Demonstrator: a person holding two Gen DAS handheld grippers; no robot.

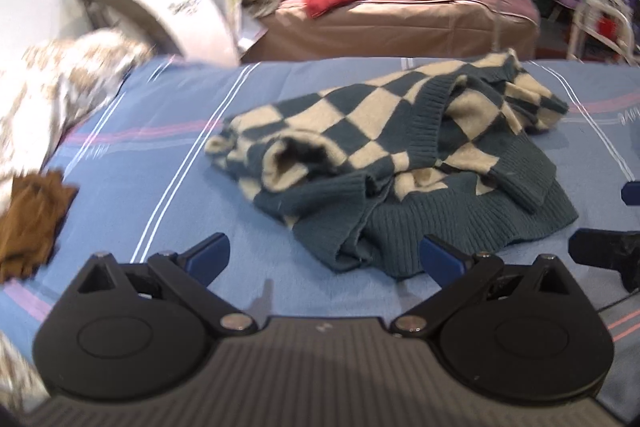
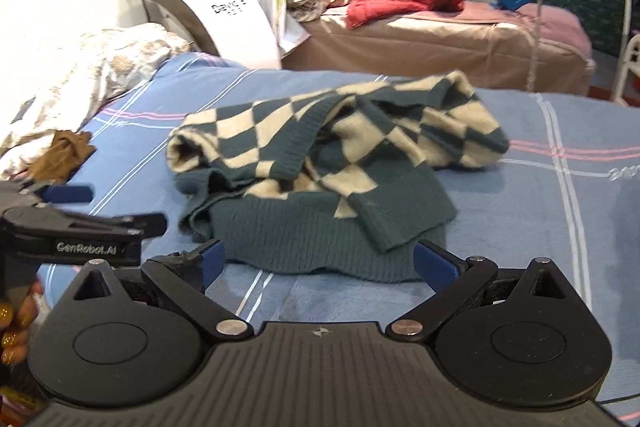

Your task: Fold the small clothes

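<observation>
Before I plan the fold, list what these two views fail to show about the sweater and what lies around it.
- Sweater: crumpled in both views; its own folds hide the sleeves, neckline and underside.
- Brown cloth: blurred and cut off by the left edge of the left wrist view; what kind of garment it is cannot be told.
- Left gripper: cut off by the left edge of the right wrist view.
- Right gripper: cut off by the right edge of the left wrist view.
</observation>
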